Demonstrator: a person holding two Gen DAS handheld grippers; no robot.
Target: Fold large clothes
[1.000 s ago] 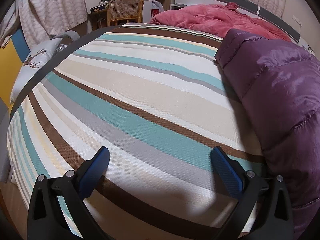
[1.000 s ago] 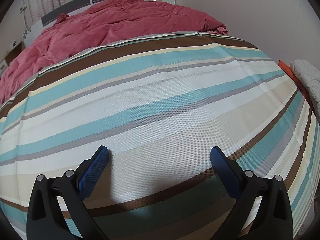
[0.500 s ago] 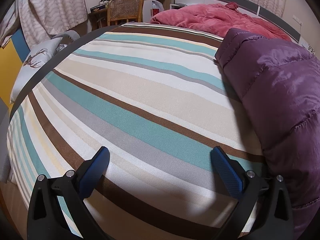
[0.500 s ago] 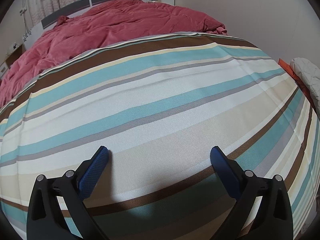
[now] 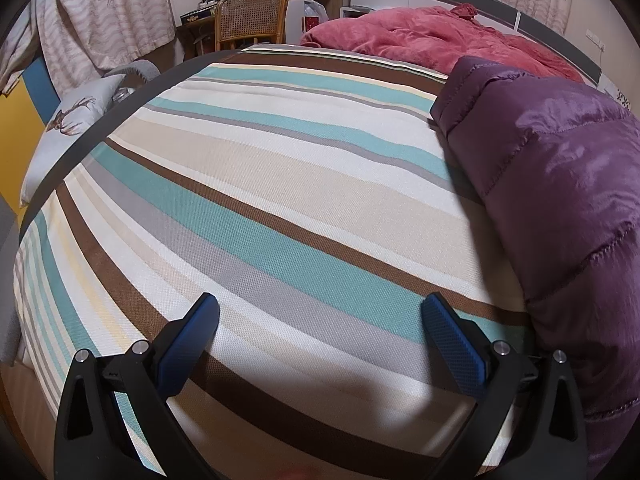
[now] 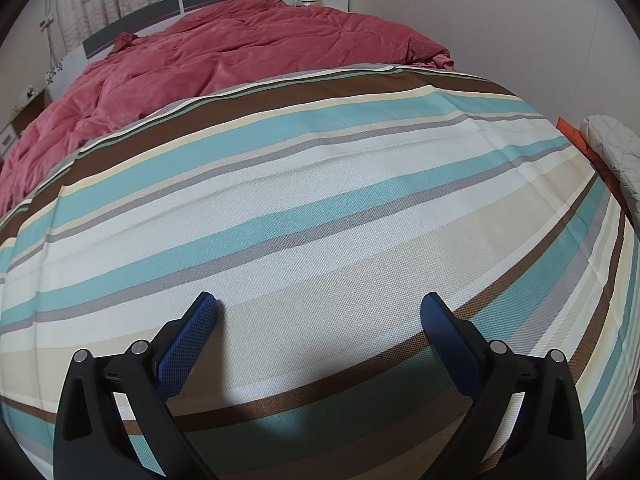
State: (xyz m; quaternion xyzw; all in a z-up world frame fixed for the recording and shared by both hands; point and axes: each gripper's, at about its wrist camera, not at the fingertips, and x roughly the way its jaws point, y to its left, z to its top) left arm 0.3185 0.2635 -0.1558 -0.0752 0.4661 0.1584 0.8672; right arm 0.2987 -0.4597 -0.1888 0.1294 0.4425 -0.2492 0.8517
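L gripper (image 5: 319, 312) jaws spread wide, holding nothing, R gripper (image 6: 318, 311) same

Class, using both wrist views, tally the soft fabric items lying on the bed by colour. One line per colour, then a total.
Purple: 1, the puffer jacket
Red: 1, the crumpled quilt
Striped teal, brown, beige and white: 1, the bed cover
Total: 3
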